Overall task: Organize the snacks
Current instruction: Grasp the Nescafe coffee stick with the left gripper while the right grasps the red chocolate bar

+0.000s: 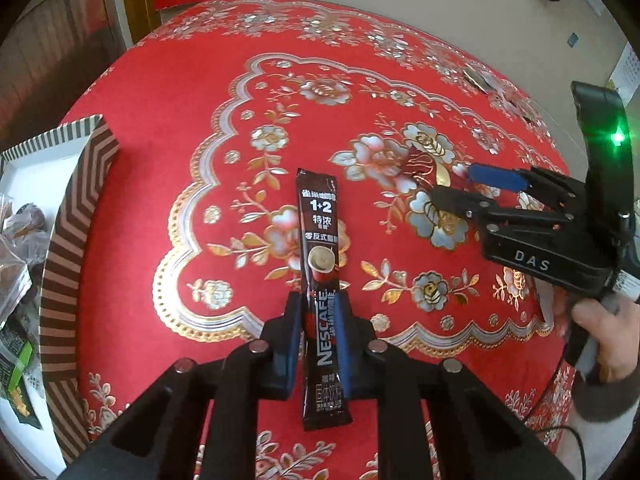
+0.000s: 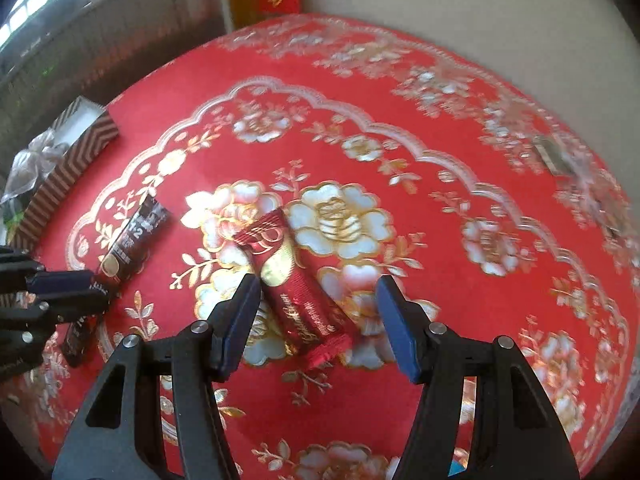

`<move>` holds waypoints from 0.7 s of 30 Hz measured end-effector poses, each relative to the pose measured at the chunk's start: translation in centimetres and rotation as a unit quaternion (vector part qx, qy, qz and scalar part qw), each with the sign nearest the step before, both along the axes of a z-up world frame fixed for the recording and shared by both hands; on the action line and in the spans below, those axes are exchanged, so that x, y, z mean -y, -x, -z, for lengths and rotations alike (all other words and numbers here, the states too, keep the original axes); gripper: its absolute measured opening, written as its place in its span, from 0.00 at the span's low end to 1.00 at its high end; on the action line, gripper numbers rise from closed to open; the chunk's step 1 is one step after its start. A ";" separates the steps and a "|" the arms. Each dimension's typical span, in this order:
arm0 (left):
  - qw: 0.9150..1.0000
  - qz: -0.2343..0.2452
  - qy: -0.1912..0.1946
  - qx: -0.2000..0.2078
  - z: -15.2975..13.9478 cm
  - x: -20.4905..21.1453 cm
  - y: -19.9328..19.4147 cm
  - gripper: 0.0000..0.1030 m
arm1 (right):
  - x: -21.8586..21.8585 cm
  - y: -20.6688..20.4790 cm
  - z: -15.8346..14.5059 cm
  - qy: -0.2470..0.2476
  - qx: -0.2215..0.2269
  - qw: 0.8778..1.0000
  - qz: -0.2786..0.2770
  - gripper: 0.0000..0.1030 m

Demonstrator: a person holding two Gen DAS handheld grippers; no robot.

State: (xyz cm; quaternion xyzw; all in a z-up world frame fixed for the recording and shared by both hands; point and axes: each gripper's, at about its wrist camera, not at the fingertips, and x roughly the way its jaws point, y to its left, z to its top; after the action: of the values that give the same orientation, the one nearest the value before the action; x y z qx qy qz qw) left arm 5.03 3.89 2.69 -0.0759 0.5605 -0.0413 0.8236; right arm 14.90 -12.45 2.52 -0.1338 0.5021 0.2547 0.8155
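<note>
A dark brown Nescafe coffee stick (image 1: 320,264) lies lengthwise on the red flowered tablecloth (image 1: 168,184). My left gripper (image 1: 319,304) is shut on the stick's lower half, a blue pad pressed against each long side. In the right wrist view this stick (image 2: 136,236) and the left gripper (image 2: 76,292) show at the left. A red and gold wrapped snack bar (image 2: 296,292) lies slanted on the cloth. My right gripper (image 2: 318,280) stands open astride it, with its left pad close to the wrapper. The left wrist view shows the right gripper (image 1: 460,186) over the red bar (image 1: 418,164).
A striped brown cardboard box (image 1: 76,240) with several bagged snacks stands at the table's left edge, also the box (image 2: 68,168) in the right wrist view. A small metallic object (image 1: 478,78) lies at the far right. A person's hand (image 1: 608,340) holds the right gripper.
</note>
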 end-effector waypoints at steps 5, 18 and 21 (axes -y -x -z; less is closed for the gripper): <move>1.000 0.007 -0.002 0.006 0.0 0.0 0.1 0.17 | -1.1 0.1 0.0 0.013 0.002 1.000 -0.013 0.46; 1.000 0.015 0.004 0.012 0.0 -0.6 1.0 0.17 | -1.0 5.2 -0.4 0.030 -0.007 0.999 0.018 0.29; 1.000 0.012 0.010 0.013 0.1 -0.8 1.1 0.17 | -1.4 5.4 -0.4 0.044 -0.003 0.999 0.018 0.30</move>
State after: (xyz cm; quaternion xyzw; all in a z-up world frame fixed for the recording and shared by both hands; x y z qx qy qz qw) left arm 3.95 4.72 2.62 -0.0770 0.5502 -0.0578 0.8294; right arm 9.47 -11.01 2.93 -0.1597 0.5177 0.2185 0.8116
